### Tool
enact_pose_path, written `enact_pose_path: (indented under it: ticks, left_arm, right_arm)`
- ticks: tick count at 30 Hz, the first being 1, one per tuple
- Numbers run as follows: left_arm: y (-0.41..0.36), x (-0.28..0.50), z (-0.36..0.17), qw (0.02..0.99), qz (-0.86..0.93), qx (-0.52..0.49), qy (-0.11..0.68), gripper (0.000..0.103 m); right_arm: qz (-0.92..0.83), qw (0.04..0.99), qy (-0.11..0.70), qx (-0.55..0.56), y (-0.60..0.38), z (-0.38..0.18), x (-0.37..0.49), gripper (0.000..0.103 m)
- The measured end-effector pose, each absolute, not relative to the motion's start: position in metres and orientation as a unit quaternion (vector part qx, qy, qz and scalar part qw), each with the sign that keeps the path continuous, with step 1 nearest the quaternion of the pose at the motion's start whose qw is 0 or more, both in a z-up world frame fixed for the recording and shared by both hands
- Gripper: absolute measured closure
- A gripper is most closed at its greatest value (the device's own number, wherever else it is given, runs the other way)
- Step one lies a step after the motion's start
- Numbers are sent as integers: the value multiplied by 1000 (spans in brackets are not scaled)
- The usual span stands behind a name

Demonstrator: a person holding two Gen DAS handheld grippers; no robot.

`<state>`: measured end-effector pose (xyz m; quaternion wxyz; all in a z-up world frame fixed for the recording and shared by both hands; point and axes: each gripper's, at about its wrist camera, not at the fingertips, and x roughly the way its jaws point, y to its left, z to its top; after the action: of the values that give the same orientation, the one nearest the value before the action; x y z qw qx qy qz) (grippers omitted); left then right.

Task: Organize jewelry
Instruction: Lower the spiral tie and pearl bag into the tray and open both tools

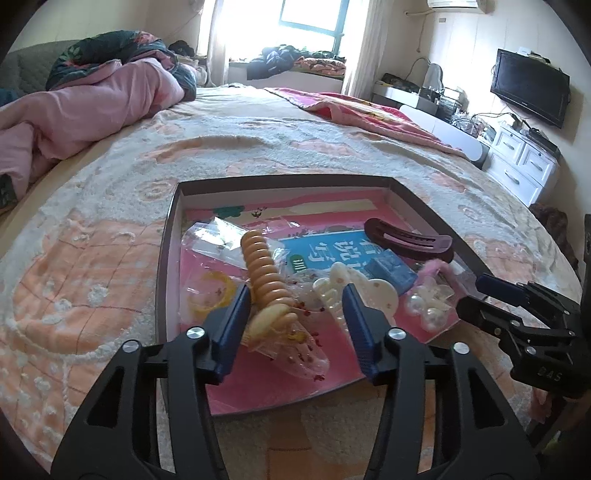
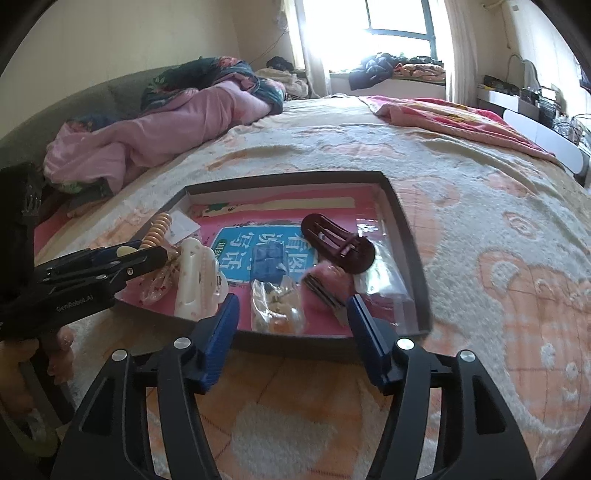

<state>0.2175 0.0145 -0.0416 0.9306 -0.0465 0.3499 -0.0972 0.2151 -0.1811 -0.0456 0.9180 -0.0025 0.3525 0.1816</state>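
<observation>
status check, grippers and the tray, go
Left gripper open, straddling the tan spiral clip. Right gripper open, empty, at the tray near edge. Hair clips and bagged bits loose in tray. Nothing blocking.

Domestic bedroom. Bed [image 1: 258, 147] central; rumpled pink quilt [image 1: 92, 107] at its head, curtained window [image 1: 314, 18] beyond it, wall television [image 1: 530, 86] and white drawers [image 1: 517, 162] to its right.

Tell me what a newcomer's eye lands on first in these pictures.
First, the shallow dark-rimmed box on the peach floral bedspread, crowded with hair accessories. Inside, the tan coiled spiral hair tie lies between the left gripper's open blue pads, beside a cream plastic claw clip. A dark maroon oval barrette lies toward the box's far right.
</observation>
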Motion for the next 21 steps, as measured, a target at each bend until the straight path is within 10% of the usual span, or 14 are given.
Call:
enact_pose_path:
  ticks: [21]
  left_arm:
    - [10, 166, -3, 947, -106, -50, 300, 23]
  right_arm:
    - [158, 943, 288, 47, -211, -10, 156, 9]
